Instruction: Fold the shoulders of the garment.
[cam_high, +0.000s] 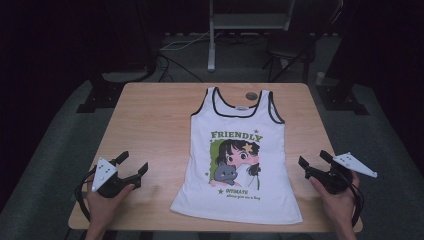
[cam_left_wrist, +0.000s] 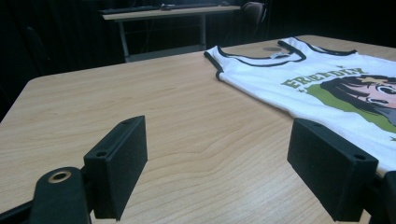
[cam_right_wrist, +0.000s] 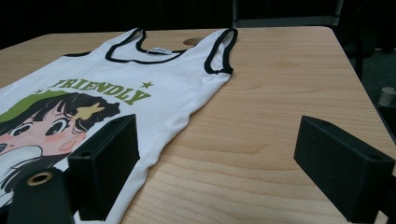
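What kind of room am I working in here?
Probably a lab or recording workspace: a bare wooden table holding a tank top, dark surroundings, cables on the floor, and a metal stand behind.

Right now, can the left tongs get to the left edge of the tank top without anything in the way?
Probably yes. The left tongs stand open over bare table, beside the tank top, and nothing lies between them and its near side edge.
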